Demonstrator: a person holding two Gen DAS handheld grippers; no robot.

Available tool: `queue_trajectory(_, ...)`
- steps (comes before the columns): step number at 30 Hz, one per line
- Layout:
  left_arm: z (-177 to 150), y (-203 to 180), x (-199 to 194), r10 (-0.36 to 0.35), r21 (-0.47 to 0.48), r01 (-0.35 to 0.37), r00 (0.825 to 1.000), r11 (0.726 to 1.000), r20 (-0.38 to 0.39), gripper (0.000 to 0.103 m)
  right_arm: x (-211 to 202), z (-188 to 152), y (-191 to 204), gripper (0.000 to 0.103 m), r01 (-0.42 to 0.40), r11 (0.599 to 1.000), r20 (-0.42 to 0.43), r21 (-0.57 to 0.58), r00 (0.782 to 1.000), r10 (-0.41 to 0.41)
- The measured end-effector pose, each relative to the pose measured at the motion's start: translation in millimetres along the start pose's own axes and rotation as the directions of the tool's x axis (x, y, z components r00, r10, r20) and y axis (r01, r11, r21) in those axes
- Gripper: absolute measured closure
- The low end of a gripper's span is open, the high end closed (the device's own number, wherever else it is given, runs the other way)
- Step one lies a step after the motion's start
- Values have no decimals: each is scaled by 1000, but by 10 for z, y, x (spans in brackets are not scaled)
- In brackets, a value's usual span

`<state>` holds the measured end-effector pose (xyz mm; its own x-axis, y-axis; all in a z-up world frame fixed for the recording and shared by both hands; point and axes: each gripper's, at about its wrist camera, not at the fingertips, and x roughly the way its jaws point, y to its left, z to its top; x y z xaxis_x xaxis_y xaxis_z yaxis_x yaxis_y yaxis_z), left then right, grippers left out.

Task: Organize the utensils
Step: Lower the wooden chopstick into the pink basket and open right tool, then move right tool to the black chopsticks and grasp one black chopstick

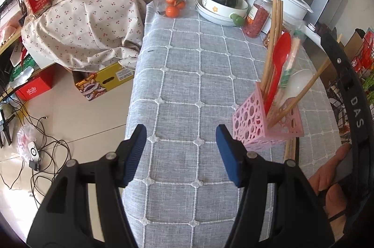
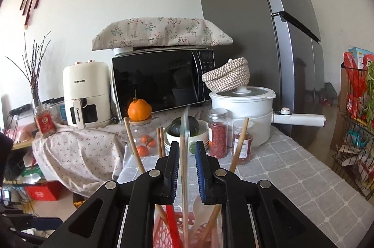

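Note:
A pink perforated utensil holder (image 1: 264,124) stands on the grey checked tablecloth (image 1: 187,84) at the right. It holds wooden chopsticks (image 1: 272,37), a red spoon (image 1: 279,65), a white spoon (image 1: 296,84) and a wrapped chopstick pack (image 1: 292,54). My left gripper (image 1: 181,145) is open and empty, just left of the holder. My right gripper (image 2: 187,154) sits right above the holder (image 2: 173,231), jaws narrowly apart around the clear-wrapped pack (image 2: 185,154), which stands in the holder.
At the back stand a glass jar of oranges (image 1: 174,0), stacked bowls with a squash (image 1: 221,2), a goji jar (image 1: 257,14), a white pot (image 2: 243,112), a microwave (image 2: 161,82) and an air fryer (image 2: 86,93). The table's left edge drops to a floor with cables.

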<state>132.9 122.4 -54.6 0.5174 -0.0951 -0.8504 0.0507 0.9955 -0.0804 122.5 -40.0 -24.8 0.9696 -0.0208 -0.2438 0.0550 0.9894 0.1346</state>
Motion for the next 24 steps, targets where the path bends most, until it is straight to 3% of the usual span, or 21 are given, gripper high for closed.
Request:
queue_trajectory(2, 1, -22, -2, -7, 1, 7, 1000, 1000, -2, 41, -31, 44, -97, 81, -12, 1000, -26, 15, 1000, 12)
queue_trajectory(5, -4, -51, -17, -25, -6, 25, 1000, 1000, 1, 40, -107, 157, -307, 65, -40, 997, -57, 63, 997, 44)
queue_trajectory(7, -5, -70, -36, -44, -13, 44, 999, 999, 7, 39, -194, 264, -472, 60, -53, 995, -59, 88, 997, 58)
queue_trajectory(12, -8, -183, -120, -83, -27, 85, 996, 996, 42, 28, -302, 466, -865, 43, -47, 994, -102, 98, 993, 57)
queue_trajectory(19, -39, -482, -236, -104, 20, 103, 991, 994, 86, 23, -250, 437, -1440, 34, 6, 993, -267, 115, 963, 25)
queue_trajectory(24, -137, -779, -267, -126, 98, 118, 989, 988, 83, 22, -267, 381, -1675, 25, 19, 996, -329, 92, 944, 13)
